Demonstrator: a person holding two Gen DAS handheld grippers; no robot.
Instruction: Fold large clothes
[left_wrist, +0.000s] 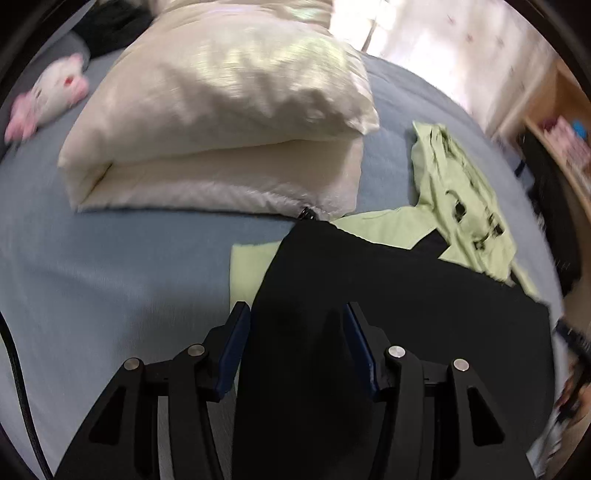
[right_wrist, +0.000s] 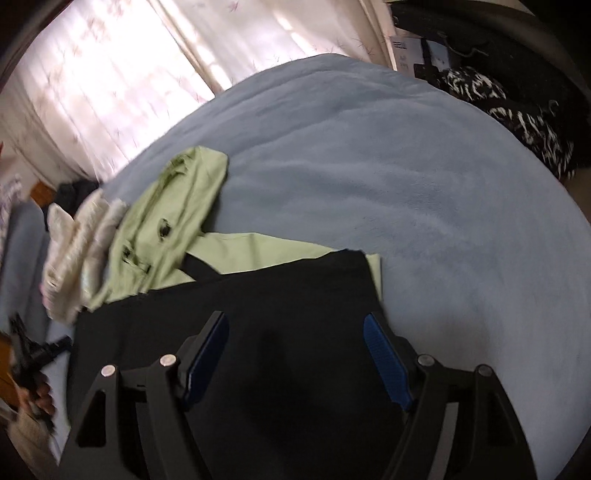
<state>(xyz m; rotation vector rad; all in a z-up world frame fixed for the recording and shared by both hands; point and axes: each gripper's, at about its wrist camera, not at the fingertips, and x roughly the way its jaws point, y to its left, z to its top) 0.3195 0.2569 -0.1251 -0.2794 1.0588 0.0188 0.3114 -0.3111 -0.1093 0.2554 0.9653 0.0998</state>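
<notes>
A black garment (left_wrist: 406, 295) lies spread flat on the blue bed (left_wrist: 110, 277), on top of a light green garment (left_wrist: 461, 199) whose crumpled upper part sticks out beyond it. My left gripper (left_wrist: 295, 325) is open over the black cloth's left edge; the cloth lies between its blue pads (left_wrist: 236, 332) without being pinched. In the right wrist view my right gripper (right_wrist: 295, 332) stands wide open above the black garment (right_wrist: 258, 295) near its right corner. The green garment (right_wrist: 173, 206) shows behind it.
A folded cream duvet (left_wrist: 221, 110) and a white-and-pink plush toy (left_wrist: 51, 96) lie further back on the bed. A wooden shelf (left_wrist: 554, 129) stands to the right. Curtains (right_wrist: 110, 74) hang behind the bed (right_wrist: 406, 166), with a black-and-white patterned cloth (right_wrist: 517, 110) beyond it.
</notes>
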